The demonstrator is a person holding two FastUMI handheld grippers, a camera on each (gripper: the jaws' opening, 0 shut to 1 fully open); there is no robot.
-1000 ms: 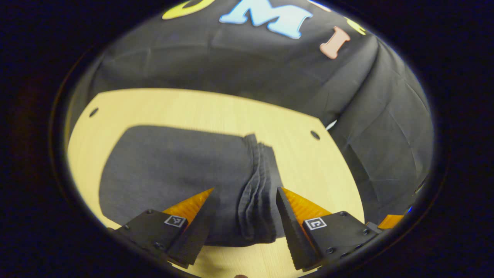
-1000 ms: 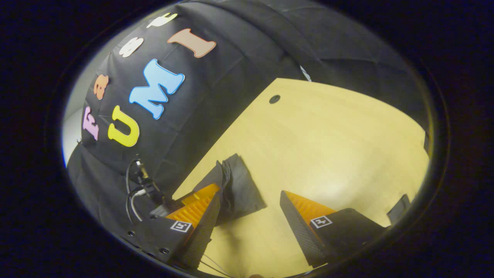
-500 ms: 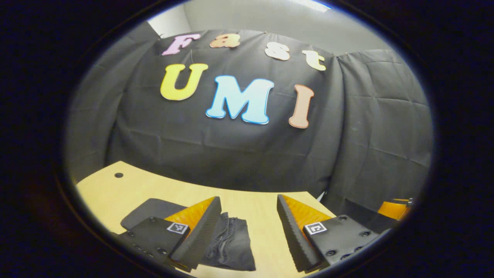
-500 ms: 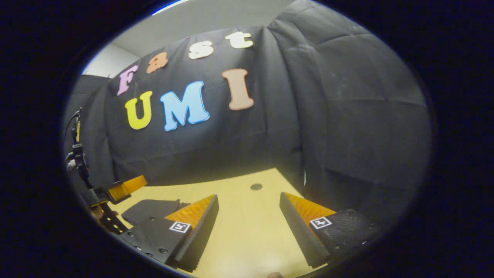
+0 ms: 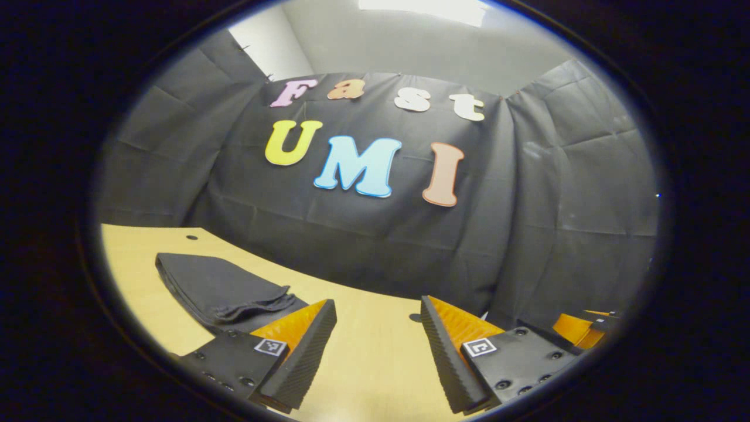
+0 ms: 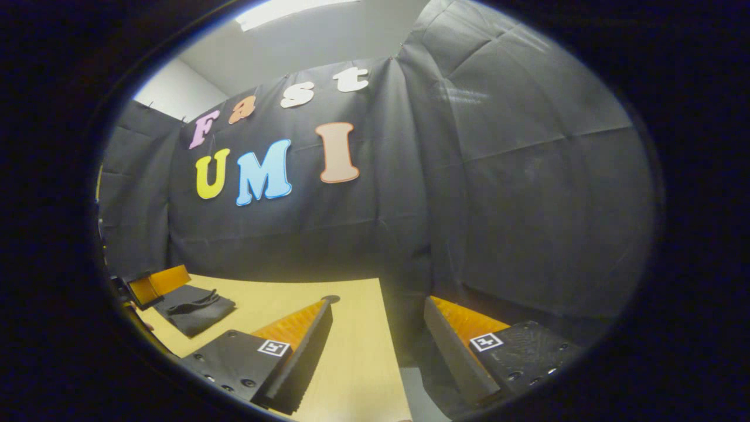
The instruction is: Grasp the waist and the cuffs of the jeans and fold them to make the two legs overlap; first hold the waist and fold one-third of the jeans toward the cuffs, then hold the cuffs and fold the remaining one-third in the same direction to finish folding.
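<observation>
Both claws have lifted away and levelled out within the last second: my left gripper and right gripper hang with fingers apart, holding nothing. The dark grey denim jeans lie folded in a compact stack on the pale wooden table. Folding looks done.

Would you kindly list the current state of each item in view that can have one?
Dark grey denim jeans: folded into a compact stack, lying flat on the table, not held.
Left claw: open, empty, above the table, apart from the jeans.
Right claw: open, empty, over the table's edge.
Light wooden table: bears the jeans.
</observation>
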